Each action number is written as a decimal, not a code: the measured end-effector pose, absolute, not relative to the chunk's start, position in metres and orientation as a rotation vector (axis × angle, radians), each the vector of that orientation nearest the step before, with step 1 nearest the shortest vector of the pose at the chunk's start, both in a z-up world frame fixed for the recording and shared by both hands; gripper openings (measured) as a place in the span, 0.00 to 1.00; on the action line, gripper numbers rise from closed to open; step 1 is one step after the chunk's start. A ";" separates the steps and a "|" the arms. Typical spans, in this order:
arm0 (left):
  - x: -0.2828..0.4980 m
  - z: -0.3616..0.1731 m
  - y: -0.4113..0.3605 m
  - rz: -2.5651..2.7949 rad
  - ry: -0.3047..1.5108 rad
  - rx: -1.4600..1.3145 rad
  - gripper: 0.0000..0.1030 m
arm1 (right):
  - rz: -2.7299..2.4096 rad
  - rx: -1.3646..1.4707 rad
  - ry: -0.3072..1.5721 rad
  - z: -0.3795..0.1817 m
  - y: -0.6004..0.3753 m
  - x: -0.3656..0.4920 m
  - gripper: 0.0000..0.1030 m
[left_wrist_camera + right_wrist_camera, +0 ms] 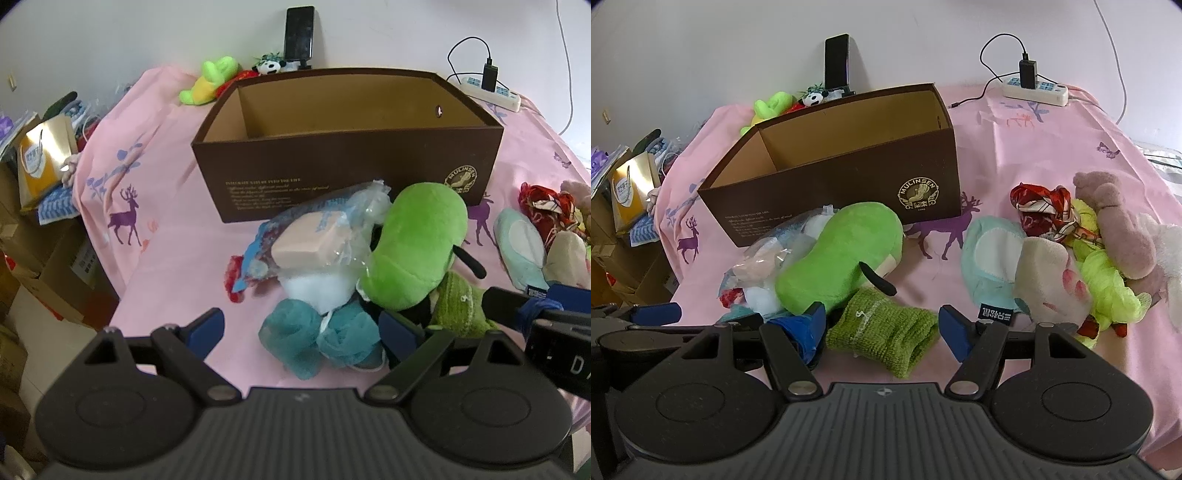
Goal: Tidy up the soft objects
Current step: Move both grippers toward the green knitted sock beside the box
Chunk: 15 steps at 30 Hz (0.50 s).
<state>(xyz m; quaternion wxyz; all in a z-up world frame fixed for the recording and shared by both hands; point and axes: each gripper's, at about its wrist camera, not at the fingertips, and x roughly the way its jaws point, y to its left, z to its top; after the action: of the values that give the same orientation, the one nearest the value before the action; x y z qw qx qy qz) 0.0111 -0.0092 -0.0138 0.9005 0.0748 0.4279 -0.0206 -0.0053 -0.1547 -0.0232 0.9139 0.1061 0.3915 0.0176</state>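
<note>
An open brown cardboard box (347,166) (831,195) stands on the pink sheet; only its bare inner walls show. In front of it lie a green plush (417,243) (842,251), a plastic bag with a sponge (314,240) (768,258), a teal mesh puff (317,339) and a green knitted cloth (882,332). My left gripper (303,332) is open, its fingers either side of the teal puff. My right gripper (885,326) is open, with the knitted cloth lying between its blue pads. Neither grips anything.
A second pile sits right: teal slipper (990,254), cream plush (1045,277), red scarf (1041,206), yellow-green mesh (1108,288), mauve plush (1119,229). Behind the box are small plush toys (210,81), a phone (299,33) and a power strip (1034,86). Cartons (44,158) stand off the left edge.
</note>
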 end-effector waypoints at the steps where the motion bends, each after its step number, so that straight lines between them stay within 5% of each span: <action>1: 0.012 -0.014 -0.009 -0.042 0.884 0.157 0.89 | 0.037 0.220 0.807 -0.024 -0.155 -0.005 0.51; 15: 0.016 -0.019 -0.009 -0.036 0.887 0.167 0.89 | 0.053 0.209 0.804 -0.025 -0.156 -0.003 0.51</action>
<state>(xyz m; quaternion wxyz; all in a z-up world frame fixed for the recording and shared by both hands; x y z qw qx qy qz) 0.0160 -0.0092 -0.0187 0.8996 0.0809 0.4288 -0.0172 -0.0026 -0.1561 -0.0251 0.9147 0.1015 0.3903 0.0257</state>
